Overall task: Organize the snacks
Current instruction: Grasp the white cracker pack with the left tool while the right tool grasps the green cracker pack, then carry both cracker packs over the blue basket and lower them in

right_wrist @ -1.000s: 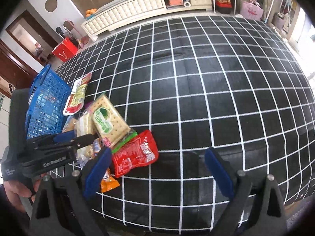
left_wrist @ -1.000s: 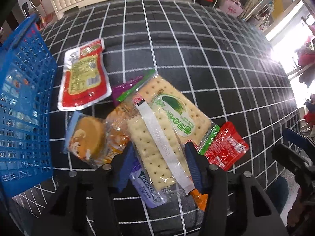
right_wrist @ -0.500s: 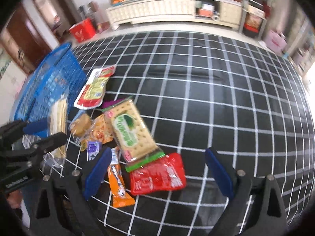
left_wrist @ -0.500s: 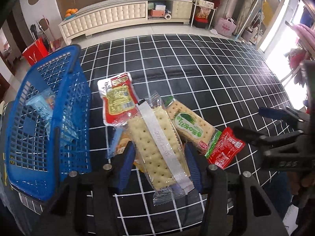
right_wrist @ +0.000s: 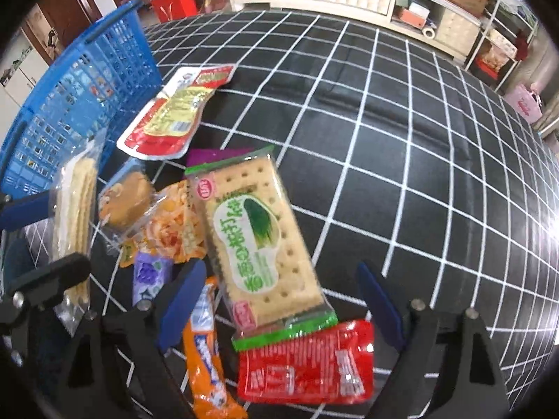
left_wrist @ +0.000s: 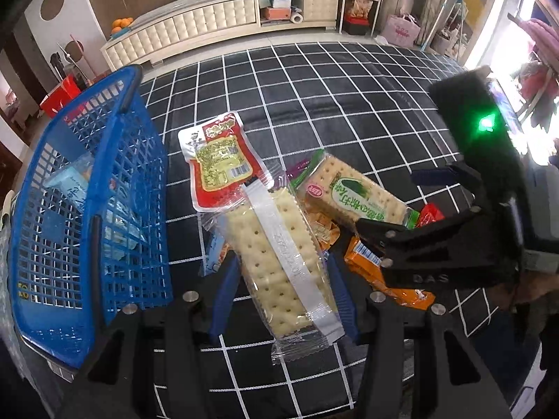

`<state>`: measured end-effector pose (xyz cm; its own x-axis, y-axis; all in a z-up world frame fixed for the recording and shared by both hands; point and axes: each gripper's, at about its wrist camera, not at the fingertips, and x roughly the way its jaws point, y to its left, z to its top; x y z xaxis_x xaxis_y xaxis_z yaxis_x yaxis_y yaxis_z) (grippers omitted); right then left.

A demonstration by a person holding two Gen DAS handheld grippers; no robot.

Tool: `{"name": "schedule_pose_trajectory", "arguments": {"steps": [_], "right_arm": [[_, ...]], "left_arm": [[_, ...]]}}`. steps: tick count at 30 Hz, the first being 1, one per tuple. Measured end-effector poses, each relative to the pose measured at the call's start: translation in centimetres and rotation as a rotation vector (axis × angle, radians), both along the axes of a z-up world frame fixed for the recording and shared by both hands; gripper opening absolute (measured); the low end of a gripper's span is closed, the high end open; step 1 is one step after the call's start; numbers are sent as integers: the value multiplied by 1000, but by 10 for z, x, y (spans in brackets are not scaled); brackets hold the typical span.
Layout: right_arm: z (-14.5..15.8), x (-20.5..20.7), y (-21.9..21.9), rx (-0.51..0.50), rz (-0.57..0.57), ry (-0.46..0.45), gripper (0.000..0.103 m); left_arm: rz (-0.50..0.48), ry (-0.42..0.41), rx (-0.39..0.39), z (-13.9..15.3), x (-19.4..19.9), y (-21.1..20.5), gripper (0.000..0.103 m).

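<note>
over checked cloth (left_wrist: 349,104), left claw (left_wrist: 283,279) grips cracker pack (left_wrist: 279,255); right claw (right_wrist: 283,300) gapes wide, empty.

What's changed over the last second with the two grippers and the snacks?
The left gripper, shut on the plain cracker pack, has lifted it off the pile and swung toward the blue basket. The right gripper, open, has come down over the green cracker pack. The other snacks stayed where they were on the checked cloth.
</note>
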<state>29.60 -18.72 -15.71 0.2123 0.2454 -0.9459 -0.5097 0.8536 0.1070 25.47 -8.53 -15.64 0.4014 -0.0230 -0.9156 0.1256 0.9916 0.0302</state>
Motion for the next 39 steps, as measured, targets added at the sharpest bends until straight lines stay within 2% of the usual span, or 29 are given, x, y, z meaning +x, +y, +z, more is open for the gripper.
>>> {"name": "schedule_pose_trajectory", "arguments": {"steps": [5,6,8,9,11,12,16,20,26,32,35,39], "right_arm": [[-15,8,5,18,2,46,90],[-16,7,5,35,8,48,90],[-17,5,9,8,23,26,89],[-18,3,11,-13,32,10,87],[-16,2,13,-25,38,-9,75],[-14,2,14,-14,40,-11,63],[-6,0,3,14,6,-3,61],[14,-3,-11,45,-41,-22,61],[63,-19,-20,76,-78,-92,61],[114,-42,-8,106,-70,-188,61],[136,-54,5,126,-61,-228,61],[162,-65,23,156,-43,-266,61]], "left_arm": [[-8,16,-9,-5,6,1,48],[-10,18,-8,-6,7,1,48],[-16,16,-2,-7,8,0,48],[-18,16,1,-8,9,0,48],[-18,17,6,-8,9,0,48],[-17,18,4,-8,9,0,48],[-6,3,-12,-3,6,2,48],[-10,-32,-27,14,-2,4,48],[-14,-98,-65,50,-19,11,48],[-21,-169,-74,86,-40,26,48],[-14,-179,-114,102,-49,44,48],[-15,-229,-88,124,-64,65,48]]}}
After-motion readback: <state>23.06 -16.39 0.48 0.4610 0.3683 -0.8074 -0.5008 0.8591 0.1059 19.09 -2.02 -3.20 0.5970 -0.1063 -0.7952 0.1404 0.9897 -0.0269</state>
